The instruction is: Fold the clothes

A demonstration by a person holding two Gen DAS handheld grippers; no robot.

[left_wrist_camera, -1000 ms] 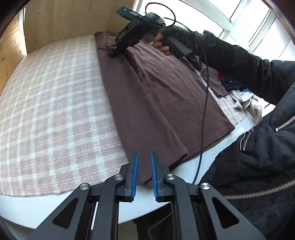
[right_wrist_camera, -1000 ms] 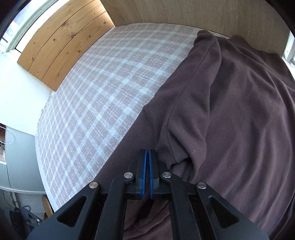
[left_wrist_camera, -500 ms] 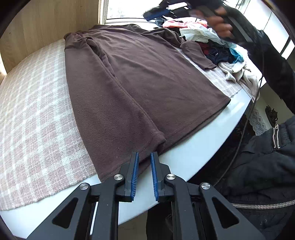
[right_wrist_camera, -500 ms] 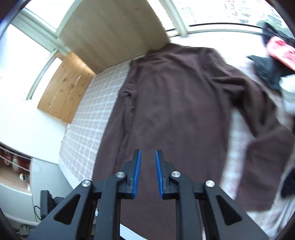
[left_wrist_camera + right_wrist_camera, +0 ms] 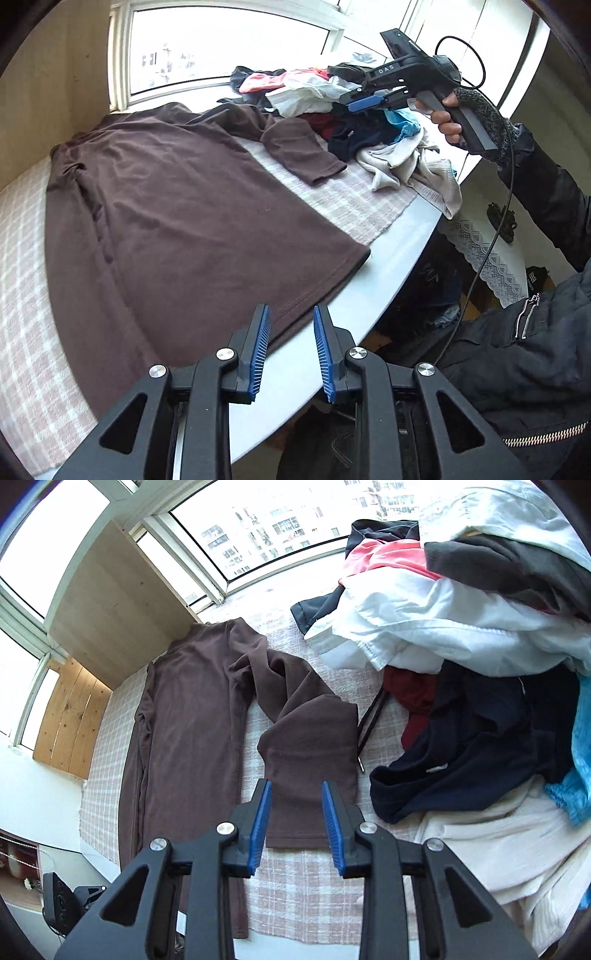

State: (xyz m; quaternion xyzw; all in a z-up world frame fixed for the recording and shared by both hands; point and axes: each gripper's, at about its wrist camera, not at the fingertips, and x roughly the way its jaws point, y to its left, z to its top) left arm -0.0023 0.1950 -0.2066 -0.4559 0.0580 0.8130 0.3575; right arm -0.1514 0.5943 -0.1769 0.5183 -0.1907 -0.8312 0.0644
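Both grippers have lifted clear of the brown long-sleeved top (image 5: pixel 177 221) since a second ago: back then my right gripper (image 5: pixel 296 825) was pinched on its far shoulder, and now it hangs over the loose right sleeve (image 5: pixel 310 753) with the cuff just ahead of its tips. Its jaws are opening, and nothing is between the blue pads (image 5: pixel 260 823). My left gripper (image 5: pixel 290 349) has swung back to the near hem, jaws opening too, empty, with the hem edge and the white table rim (image 5: pixel 373 291) showing through the gap.

Moving outward: the top lies flat on the pink checked cloth (image 5: pixel 22 295), collar away toward the window (image 5: pixel 221 40). Its left side looks already turned in, a long crease running down that edge. The right sleeve is still flung out sideways, bent at the elbow, its cuff lying on the cloth just beside the heap of unfolded laundry (image 5: pixel 480 635) — white, red, navy and turquoise pieces piled toward the window.

So I reckon I'm partway through this one garment: one side done, right sleeve next. That calls for dropping the right gripper onto the cuff, pinching only that layer, and carrying it across the body without dragging the navy piece (image 5: pixel 461 746) that lies close by
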